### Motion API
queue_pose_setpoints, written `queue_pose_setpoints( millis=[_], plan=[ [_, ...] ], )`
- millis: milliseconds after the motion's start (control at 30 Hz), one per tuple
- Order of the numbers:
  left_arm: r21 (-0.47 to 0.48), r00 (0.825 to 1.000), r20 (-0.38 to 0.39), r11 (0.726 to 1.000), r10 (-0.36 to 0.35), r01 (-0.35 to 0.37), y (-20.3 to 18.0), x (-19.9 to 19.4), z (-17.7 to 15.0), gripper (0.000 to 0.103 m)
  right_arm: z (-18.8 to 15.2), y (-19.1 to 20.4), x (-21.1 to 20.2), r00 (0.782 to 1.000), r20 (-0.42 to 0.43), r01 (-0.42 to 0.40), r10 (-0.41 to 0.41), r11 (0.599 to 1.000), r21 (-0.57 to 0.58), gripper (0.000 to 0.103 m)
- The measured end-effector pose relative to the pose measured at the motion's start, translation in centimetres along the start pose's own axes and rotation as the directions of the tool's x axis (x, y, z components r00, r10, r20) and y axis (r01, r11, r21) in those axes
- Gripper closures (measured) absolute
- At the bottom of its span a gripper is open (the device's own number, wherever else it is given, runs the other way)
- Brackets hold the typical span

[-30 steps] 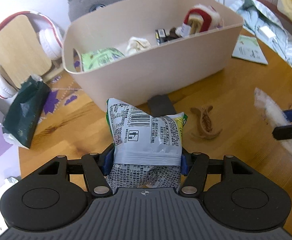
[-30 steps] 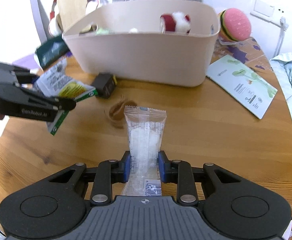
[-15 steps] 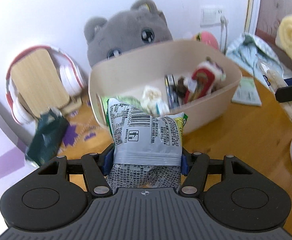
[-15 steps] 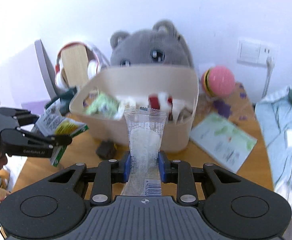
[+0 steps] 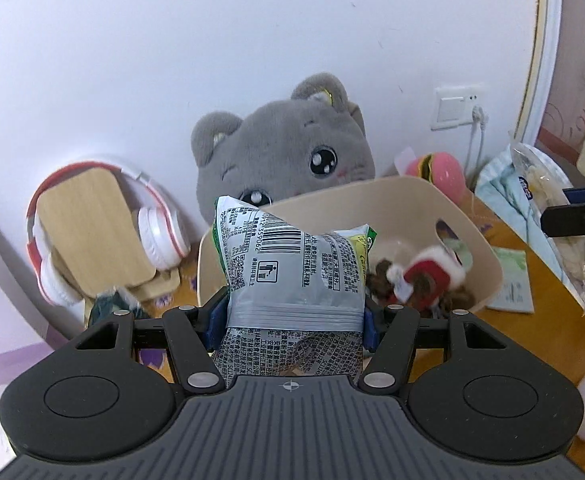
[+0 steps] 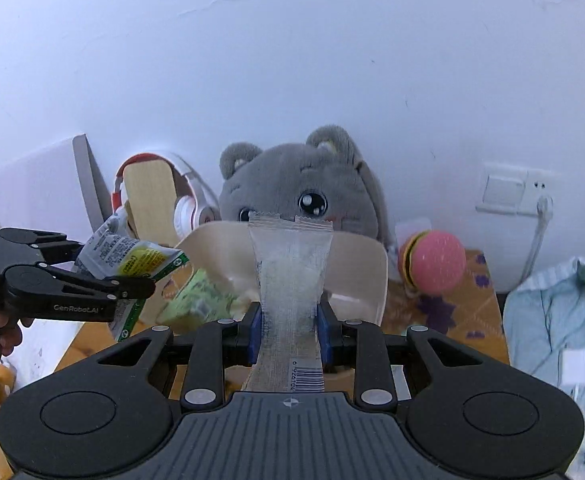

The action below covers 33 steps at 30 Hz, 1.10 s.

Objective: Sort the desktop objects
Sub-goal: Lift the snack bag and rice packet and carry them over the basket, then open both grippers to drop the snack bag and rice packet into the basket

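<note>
Your left gripper [image 5: 294, 314] pinches the crinkly snack packet [image 5: 292, 268] near its lower seal, the right gripper [image 6: 288, 322] the clear wrapper [image 6: 290, 276] (both look light, soft, crushable), so grip gently.

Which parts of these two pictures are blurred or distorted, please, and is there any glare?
Left wrist view: the red-and-white toy in the bin is smeared, while the silver packet in the left gripper prints sharp; the door frame bows with the fisheye. Right wrist view: the green packet in the bin is soft, the clear packet in the right gripper crisp. Lighting is even, without glare.
</note>
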<state>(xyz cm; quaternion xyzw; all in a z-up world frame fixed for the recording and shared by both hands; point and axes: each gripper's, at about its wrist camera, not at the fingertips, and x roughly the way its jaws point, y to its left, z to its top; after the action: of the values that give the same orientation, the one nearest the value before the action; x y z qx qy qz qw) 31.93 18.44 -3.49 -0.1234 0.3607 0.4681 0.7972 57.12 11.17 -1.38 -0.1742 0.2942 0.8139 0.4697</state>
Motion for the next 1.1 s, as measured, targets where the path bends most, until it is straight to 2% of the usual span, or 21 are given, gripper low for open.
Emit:
queue_pose_setpoints(
  millis=[200, 400, 667, 900, 967, 1000, 1067, 1100],
  plan=[
    [0.027, 0.997, -0.023, 0.997, 0.069, -0.068, -1.0, 3.4, 1.9, 0.04, 1.9, -1.7, 2.9, 1.0, 0.005, 0.005, -0.005, 1.0, -0.004, 0.077],
    [0.02, 0.987, -0.104, 0.993, 0.122, -0.12, -1.3, 7.8, 2.3, 0.04, 3.0, -2.2, 7.2, 1.0, -0.027, 0.014, -0.015, 0.999, -0.036, 0.077],
    [0.004, 0.97, -0.198, 0.989, 0.144, -0.146, -1.1, 11.6, 1.0, 0.039, 2.5, -2.4, 13.2, 0.992, -0.127, 0.018, -0.02, 1.0, -0.022, 0.076],
    [-0.015, 0.962, -0.231, 0.988, 0.148, -0.156, -1.0, 12.8, 0.0, 0.035, 1.4, -2.1, 15.6, 0.983, -0.181, 0.034, -0.042, 0.998, -0.048, 0.075],
    [-0.015, 0.962, -0.221, 0.986, 0.159, -0.167, -1.1, 12.7, 0.0, 0.021, 1.2, -1.9, 15.9, 0.981, -0.186, 0.045, -0.054, 0.998, -0.053, 0.061],
    [-0.018, 0.964, -0.214, 0.986, 0.16, -0.168, -1.1, 12.5, -0.1, 0.018, 1.1, -1.8, 15.9, 0.981, -0.183, 0.048, -0.057, 0.997, -0.052, 0.058],
    [-0.026, 0.969, -0.2, 0.987, 0.148, -0.156, -1.0, 12.1, -0.1, 0.011, 1.0, -1.4, 15.8, 0.983, -0.174, 0.055, -0.065, 0.997, -0.062, 0.043],
    [-0.033, 0.972, -0.191, 0.989, 0.134, -0.143, -0.9, 11.8, -0.1, 0.01, 0.9, -1.2, 15.7, 0.983, -0.169, 0.06, -0.071, 0.996, -0.07, 0.04]
  ],
)
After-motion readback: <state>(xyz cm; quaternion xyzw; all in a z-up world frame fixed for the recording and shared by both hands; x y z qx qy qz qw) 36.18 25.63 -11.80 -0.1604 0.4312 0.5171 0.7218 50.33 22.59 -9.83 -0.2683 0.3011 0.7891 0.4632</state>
